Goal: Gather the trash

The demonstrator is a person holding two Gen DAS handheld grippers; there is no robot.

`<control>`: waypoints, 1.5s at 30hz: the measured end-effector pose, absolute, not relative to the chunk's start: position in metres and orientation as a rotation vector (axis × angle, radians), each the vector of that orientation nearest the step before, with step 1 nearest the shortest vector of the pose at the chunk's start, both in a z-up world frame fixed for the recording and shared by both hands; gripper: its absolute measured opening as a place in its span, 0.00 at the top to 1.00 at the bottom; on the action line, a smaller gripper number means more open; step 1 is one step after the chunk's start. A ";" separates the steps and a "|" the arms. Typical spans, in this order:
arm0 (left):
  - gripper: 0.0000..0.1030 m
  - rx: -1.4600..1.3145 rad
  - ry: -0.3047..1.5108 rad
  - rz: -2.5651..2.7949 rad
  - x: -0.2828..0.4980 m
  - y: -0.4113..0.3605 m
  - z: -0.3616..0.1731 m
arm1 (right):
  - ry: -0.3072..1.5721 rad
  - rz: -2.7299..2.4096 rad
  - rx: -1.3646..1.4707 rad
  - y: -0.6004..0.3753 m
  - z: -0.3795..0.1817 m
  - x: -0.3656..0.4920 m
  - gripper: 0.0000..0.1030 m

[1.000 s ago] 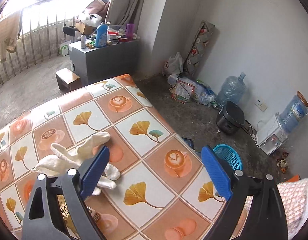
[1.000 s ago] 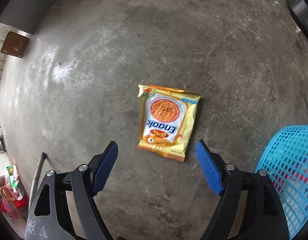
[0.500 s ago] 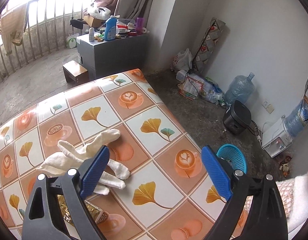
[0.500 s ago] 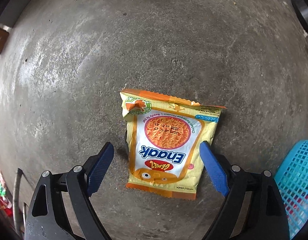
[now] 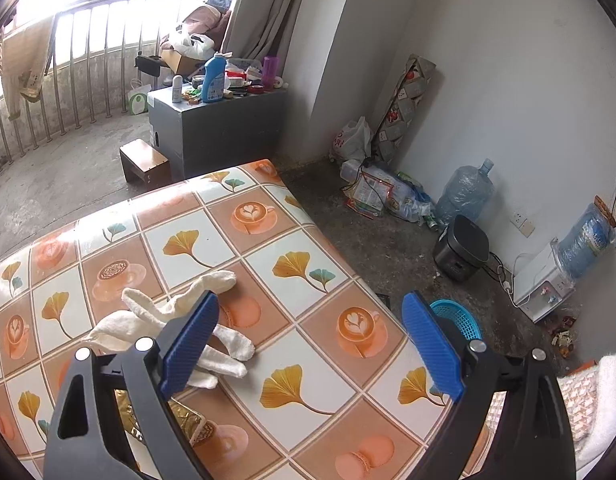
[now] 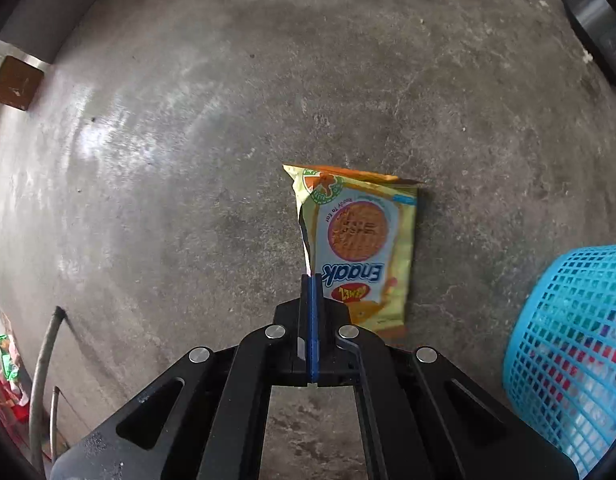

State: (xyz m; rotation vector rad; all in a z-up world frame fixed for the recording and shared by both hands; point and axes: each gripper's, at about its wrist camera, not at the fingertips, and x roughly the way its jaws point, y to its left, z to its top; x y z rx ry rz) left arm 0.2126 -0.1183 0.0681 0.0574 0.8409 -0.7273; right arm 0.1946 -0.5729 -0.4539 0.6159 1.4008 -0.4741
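In the right wrist view my right gripper is shut on the left edge of a yellow Enaak snack packet, which is creased and partly raised off the concrete floor. A blue mesh basket stands at the right, close to the packet. In the left wrist view my left gripper is open and empty above a table with a patterned cover. A white glove and a gold wrapper lie under its left finger. The blue basket also shows on the floor beyond the table.
Bottles, bags and wrappers lie along the white wall, with a black cooker and a water dispenser. A grey cabinet and a small stool stand near the balcony railing. A cable lies at the floor's left.
My right gripper closed on the snack packet's edge, and the packet has crumpled and lifted. My left gripper stays open and has drifted slightly over the table.
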 end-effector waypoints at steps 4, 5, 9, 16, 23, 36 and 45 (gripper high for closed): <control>0.12 0.031 0.820 -0.746 0.205 -0.113 0.073 | 1.266 -0.432 0.654 -0.580 -0.396 0.168 1.00; 0.12 0.025 0.817 -0.752 0.203 -0.112 0.075 | 1.223 -0.422 0.675 -0.582 -0.376 0.161 1.00; 0.12 0.015 0.776 -0.771 0.193 -0.108 0.082 | 1.031 -0.384 0.739 -0.599 -0.284 0.134 1.00; 0.12 -0.002 0.729 -0.776 0.173 -0.093 0.086 | 0.965 -0.602 0.581 -0.631 -0.213 0.053 1.00; 0.12 -0.019 0.698 -0.703 0.170 -0.057 0.091 | 1.159 -0.764 0.572 -0.659 -0.269 0.004 0.85; 0.12 -0.089 0.669 -0.577 0.185 0.015 0.096 | 0.761 -0.667 0.518 -0.572 -0.089 -0.031 0.44; 0.12 -0.137 0.653 -0.506 0.172 0.054 0.093 | 0.617 -0.227 0.457 -0.450 0.000 0.023 0.24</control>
